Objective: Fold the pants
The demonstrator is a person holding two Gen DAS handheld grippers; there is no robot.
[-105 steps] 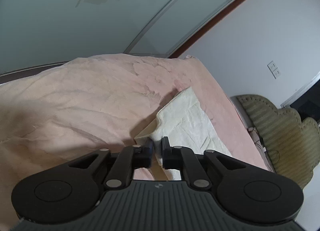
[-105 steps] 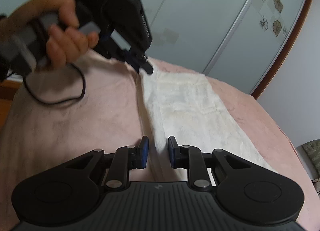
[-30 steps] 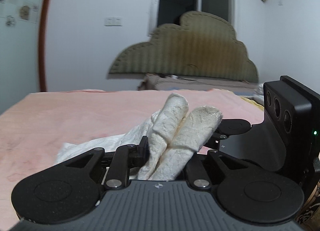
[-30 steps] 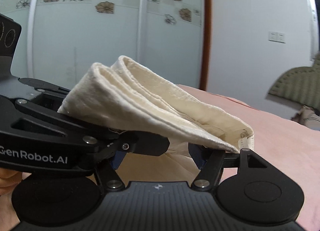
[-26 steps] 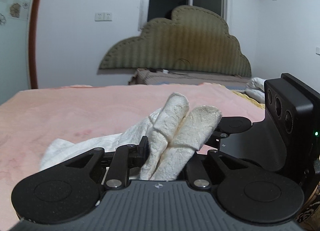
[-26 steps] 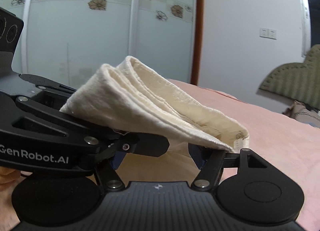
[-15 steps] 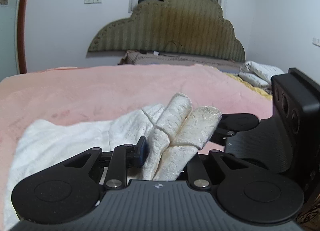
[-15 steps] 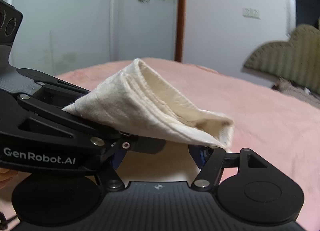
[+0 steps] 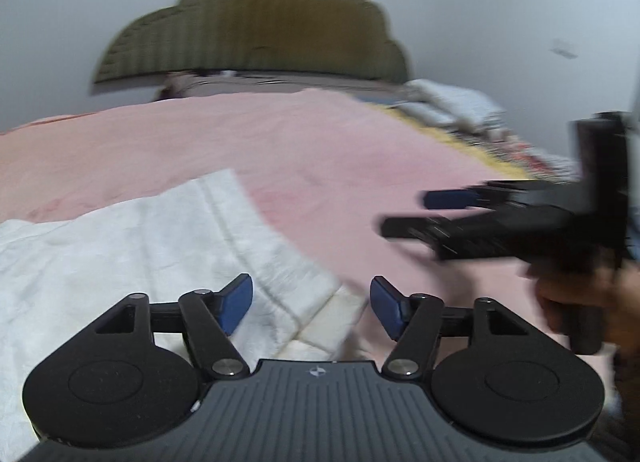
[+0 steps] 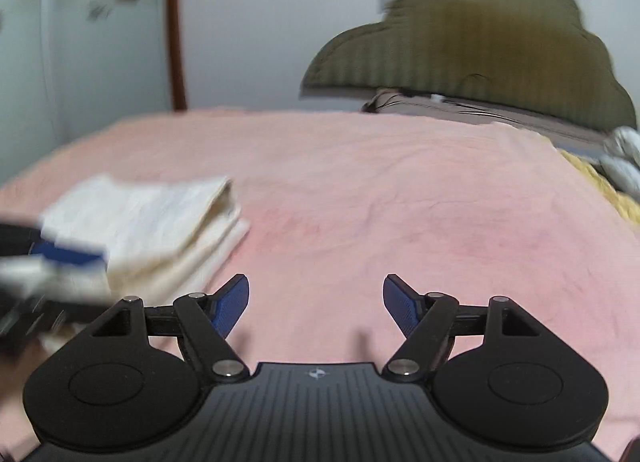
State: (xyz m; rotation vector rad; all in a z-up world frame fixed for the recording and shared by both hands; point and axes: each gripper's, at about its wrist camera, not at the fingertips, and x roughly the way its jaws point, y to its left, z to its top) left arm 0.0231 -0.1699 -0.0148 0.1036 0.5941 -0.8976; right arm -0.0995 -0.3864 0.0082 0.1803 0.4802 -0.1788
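The white pants point(image 9: 132, 246) lie folded in a flat stack on the pink bed cover point(image 9: 320, 149). My left gripper point(image 9: 311, 290) hovers low over the stack's near right corner. Its jaws are opening, and the blue pads stand clear of the cloth beneath them. In the right wrist view the folded pants point(image 10: 160, 217) sit to the left, with a blue pad point(image 10: 68, 254) of the left gripper at their near edge. My right gripper point(image 10: 316, 290) is over bare pink cover, its jaws opening with nothing between them. From the left wrist it appears blurred as the right gripper point(image 9: 406, 213), to the right of the pants.
An olive scalloped headboard point(image 9: 256, 21) stands at the far end of the bed. Pillows and patterned bedding point(image 9: 452, 105) pile along the far right edge. A hand point(image 9: 580, 294) holds the right gripper's handle. A wardrobe with flower tiles point(image 10: 80, 21) is on the left.
Both grippers have let go of the bunched pants edge, which now lies flat on the stack. The left jaws spread wide. The right gripper swung away to the right.
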